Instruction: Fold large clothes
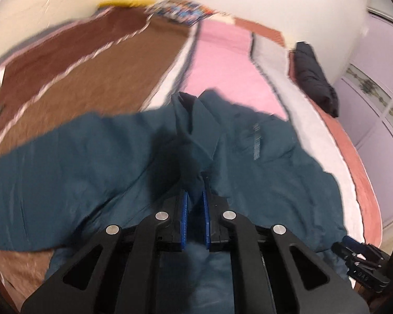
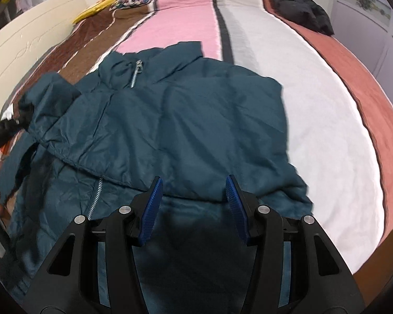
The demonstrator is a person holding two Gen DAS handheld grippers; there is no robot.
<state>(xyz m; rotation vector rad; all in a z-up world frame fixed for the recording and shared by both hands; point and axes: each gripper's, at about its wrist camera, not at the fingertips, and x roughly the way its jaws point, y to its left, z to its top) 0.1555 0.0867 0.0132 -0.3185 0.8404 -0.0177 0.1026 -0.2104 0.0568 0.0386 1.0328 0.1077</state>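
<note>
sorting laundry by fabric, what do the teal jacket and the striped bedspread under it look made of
Teal jacket: thin woven synthetic, probably nylon or polyester shell; slight sheen, sharp fine creases, metal-looking zipper.
Striped bedspread: soft matte cloth, possibly quilted cotton or fleece; no shine, faint ribbed texture in the grey band. Blur leaves this open.

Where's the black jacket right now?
The black jacket lies bunched at the far right of the bed in the right wrist view, on the reddish border of the bedspread, well beyond the teal jacket.

Left gripper (image 1: 195, 196) jaws pinched nearly closed; right gripper (image 2: 194, 191) jaws apart.
</note>
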